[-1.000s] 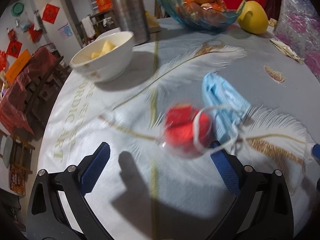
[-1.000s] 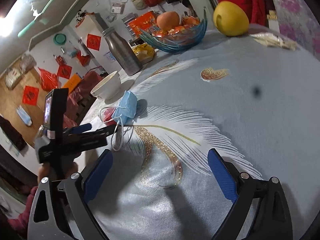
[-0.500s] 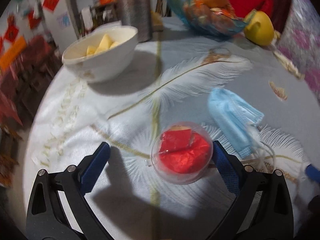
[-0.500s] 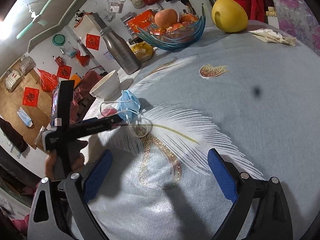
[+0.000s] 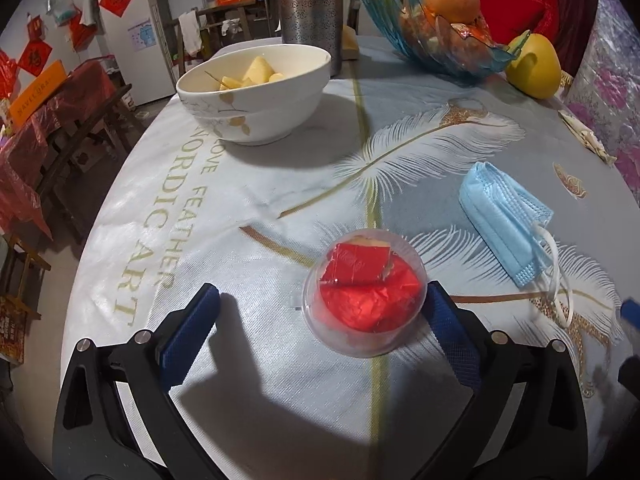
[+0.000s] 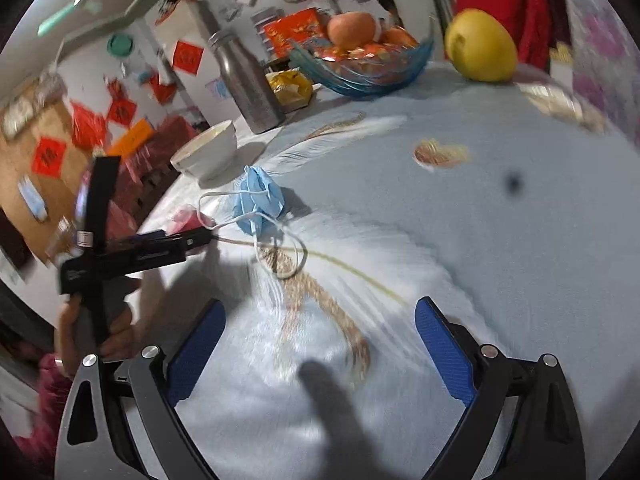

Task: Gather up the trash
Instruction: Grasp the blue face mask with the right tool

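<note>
Blue pads on your left hand-held gripper [image 5: 320, 330] are spread wide, and it sits low over the bench [image 5: 280, 208], pointing forward across the feather-print cloth. Between those pads sits the clear plastic cup [image 5: 364, 292] with red wrappers inside. It's way off-centre: its rim is right up against your right-side pad, maybe touching, hard to call, with a big gap to the left-side pad. So nothing's clamped, the cup just rests on the cloth.

Ahead and to the right of that gripper lies the folded blue face mask [image 5: 500, 216], flat on the bench, ear loops trailing toward you. It's near the cup but apart from it. Farther ahead and left is the white bowl [image 5: 256, 92] with pale chunks in it, with the steel bottle [image 5: 312, 4] just behind it. The blue glass fruit bowl [image 5: 436, 44] and a yellow fruit [image 5: 534, 66] sit at the far side.

Your right hand-held gripper [image 6: 320, 356] is also wide apart and holds nothing, with only bare cloth between its pads. It's angled down at the bench from higher up. That view is pretty motion-blurred. From there the mask [image 6: 258, 200] is ahead and a bit left. Your left hand [image 6: 96, 332] grips its handle out at the far left, holding the tool about level.
</note>
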Tool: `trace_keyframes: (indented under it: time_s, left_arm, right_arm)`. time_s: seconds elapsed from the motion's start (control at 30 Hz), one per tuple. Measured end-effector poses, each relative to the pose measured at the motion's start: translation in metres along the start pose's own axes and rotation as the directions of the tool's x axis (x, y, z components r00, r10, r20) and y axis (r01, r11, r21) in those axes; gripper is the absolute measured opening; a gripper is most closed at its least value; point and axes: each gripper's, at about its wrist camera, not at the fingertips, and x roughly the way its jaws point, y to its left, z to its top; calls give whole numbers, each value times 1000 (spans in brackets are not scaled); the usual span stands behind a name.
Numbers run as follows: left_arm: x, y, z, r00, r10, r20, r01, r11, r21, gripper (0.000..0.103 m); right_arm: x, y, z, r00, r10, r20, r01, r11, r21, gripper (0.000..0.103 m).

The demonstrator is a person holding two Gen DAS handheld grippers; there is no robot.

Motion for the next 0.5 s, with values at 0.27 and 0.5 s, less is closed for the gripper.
trace_keyframes:
  time_s: [0.27,0.5]
  left_arm:
    - [0,0,-1,1000,3,5,-3,1000,-4,98]
    - [0,0,-1,1000,3,5,-3,1000,-4,98]
  right_arm:
    - [39,29,67,998,56,-17,-58,995,-85,93]
    - [93,41,86,994,59,-94,-68,992,-103,80]
